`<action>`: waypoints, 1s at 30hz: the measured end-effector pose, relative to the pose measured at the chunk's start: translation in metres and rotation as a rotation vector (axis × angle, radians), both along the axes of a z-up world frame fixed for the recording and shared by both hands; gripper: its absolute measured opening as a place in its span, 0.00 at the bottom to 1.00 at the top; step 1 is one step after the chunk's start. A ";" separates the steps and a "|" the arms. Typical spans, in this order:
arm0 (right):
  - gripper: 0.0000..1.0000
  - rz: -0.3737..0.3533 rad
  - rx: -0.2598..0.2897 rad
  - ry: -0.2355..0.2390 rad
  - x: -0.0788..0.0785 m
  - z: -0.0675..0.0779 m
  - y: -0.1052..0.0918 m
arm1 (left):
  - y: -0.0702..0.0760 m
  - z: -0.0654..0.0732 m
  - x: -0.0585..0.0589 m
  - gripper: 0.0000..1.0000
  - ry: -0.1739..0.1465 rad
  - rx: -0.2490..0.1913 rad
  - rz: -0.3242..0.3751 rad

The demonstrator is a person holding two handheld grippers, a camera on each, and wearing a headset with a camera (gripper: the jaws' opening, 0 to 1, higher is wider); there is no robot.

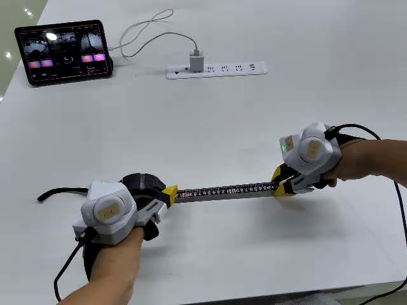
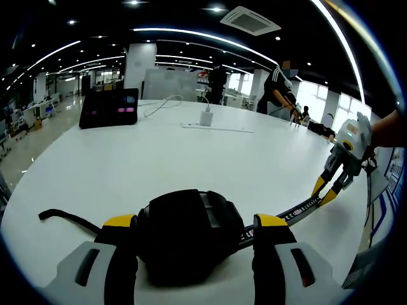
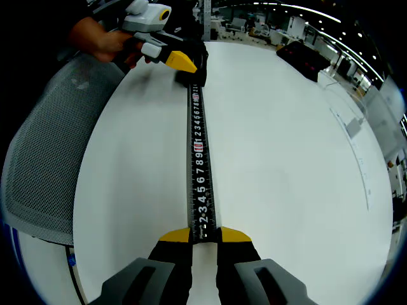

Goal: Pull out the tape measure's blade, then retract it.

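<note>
- The left gripper [image 2: 196, 222] has its jaws set wide, one yellow-tipped finger [image 2: 119, 221] pressed to each side of the black case [image 2: 189, 244] of the tape measure, so the case is clamped between them.
- The right gripper [image 3: 205, 235] has its jaws drawn narrow, pinched on the free end of the blade [image 3: 199, 165]. The very tip is hidden between the fingers, so it cannot be told whether they grip the hook or the blade just behind it.
- The blade is out and runs straight from the case to the right gripper, its numbered face up. It seems to lie on or just over the table [image 1: 210, 127], though the views do not settle which.
- The case sits low over the near left part of the table, and a black strap [image 1: 60, 191] trails from it to the left, lying on the surface.
- A hand holds each gripper from behind, and a dark cable hangs from each.
- At the far side of the table, well apart from the tape, a lit tablet [image 1: 63, 51] stands at the left. A white power strip [image 1: 222, 68] lies to its right with a charger [image 1: 196, 61] plugged in, and a white cord [image 1: 146, 32] loops between them.
- In the right gripper view a grey mesh chair [image 3: 44, 171] shows beside the table's edge.
</note>
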State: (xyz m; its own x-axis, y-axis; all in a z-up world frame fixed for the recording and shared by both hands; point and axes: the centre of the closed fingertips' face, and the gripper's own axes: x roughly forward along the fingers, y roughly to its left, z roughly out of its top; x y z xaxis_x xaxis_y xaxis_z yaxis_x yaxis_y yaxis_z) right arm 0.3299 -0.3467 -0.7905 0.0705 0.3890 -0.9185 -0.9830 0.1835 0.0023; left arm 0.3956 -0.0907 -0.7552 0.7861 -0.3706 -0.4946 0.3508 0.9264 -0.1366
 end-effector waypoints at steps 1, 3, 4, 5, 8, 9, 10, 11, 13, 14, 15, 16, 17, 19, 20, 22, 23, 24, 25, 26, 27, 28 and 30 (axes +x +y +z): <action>0.10 -0.001 -0.002 -0.001 0.000 -0.001 0.000 | 0.001 0.000 0.001 0.70 0.000 0.005 0.000; 0.10 -0.008 0.000 0.001 0.001 -0.001 0.000 | 0.003 0.001 0.002 0.67 0.001 0.017 0.006; 0.10 -0.011 0.001 0.002 0.001 -0.001 0.000 | 0.005 0.000 0.002 0.66 0.005 0.019 0.013; 0.10 -0.012 0.002 0.003 0.002 -0.002 -0.001 | 0.006 0.000 0.003 0.65 0.010 0.017 0.022; 0.10 -0.013 -0.002 0.005 0.002 -0.001 -0.001 | 0.005 0.000 0.002 0.64 0.026 0.008 0.023; 0.10 -0.015 -0.003 0.006 0.002 -0.002 -0.001 | 0.004 0.001 0.001 0.63 0.026 0.008 0.021; 0.11 -0.017 -0.007 0.006 0.003 -0.002 -0.001 | 0.004 0.001 0.001 0.63 0.027 0.013 0.024; 0.11 -0.021 -0.010 0.007 0.003 -0.003 -0.001 | 0.004 0.001 0.001 0.63 0.026 0.019 0.024; 0.11 -0.021 -0.020 0.006 0.003 -0.003 -0.001 | 0.005 0.001 0.001 0.63 0.025 0.026 0.024; 0.11 -0.019 -0.023 0.005 0.003 -0.003 -0.001 | 0.005 0.000 0.001 0.63 0.025 0.029 0.024; 0.11 -0.025 -0.025 0.006 0.003 -0.003 -0.001 | 0.005 0.000 0.001 0.63 0.027 0.030 0.024; 0.11 -0.034 -0.027 0.012 0.004 -0.003 -0.001 | 0.005 0.000 0.001 0.62 0.030 0.031 0.023; 0.11 -0.034 -0.028 0.011 0.003 -0.003 -0.001 | 0.005 0.000 0.001 0.62 0.035 0.029 0.024; 0.10 -0.038 -0.026 0.013 0.003 -0.003 -0.001 | 0.005 0.000 0.002 0.62 0.051 0.037 0.011; 0.10 -0.035 -0.024 0.011 0.003 -0.003 -0.002 | 0.005 -0.001 0.002 0.61 0.055 0.048 0.009; 0.09 -0.048 -0.005 0.008 0.004 -0.003 -0.001 | 0.005 -0.003 0.002 0.60 0.058 0.054 0.009; 0.09 -0.060 -0.003 0.014 0.004 -0.003 -0.001 | 0.005 -0.003 0.002 0.60 0.056 0.055 0.009; 0.09 -0.054 -0.004 0.011 0.004 -0.003 -0.001 | 0.005 -0.003 0.002 0.60 0.053 0.054 0.009; 0.09 -0.056 -0.004 0.011 0.004 -0.003 -0.001 | 0.005 -0.003 0.002 0.60 0.052 0.053 0.009; 0.09 -0.058 -0.006 0.013 0.004 -0.003 -0.001 | 0.006 -0.003 0.002 0.60 0.052 0.052 0.007; 0.09 -0.058 -0.007 0.014 0.005 -0.003 -0.001 | 0.006 -0.003 0.002 0.60 0.055 0.051 0.007; 0.09 -0.061 -0.007 0.017 0.005 -0.004 -0.001 | 0.006 -0.003 0.002 0.60 0.057 0.050 0.005; 0.10 -0.069 -0.005 0.021 0.004 -0.003 -0.001 | 0.005 -0.003 0.002 0.60 0.058 0.049 0.003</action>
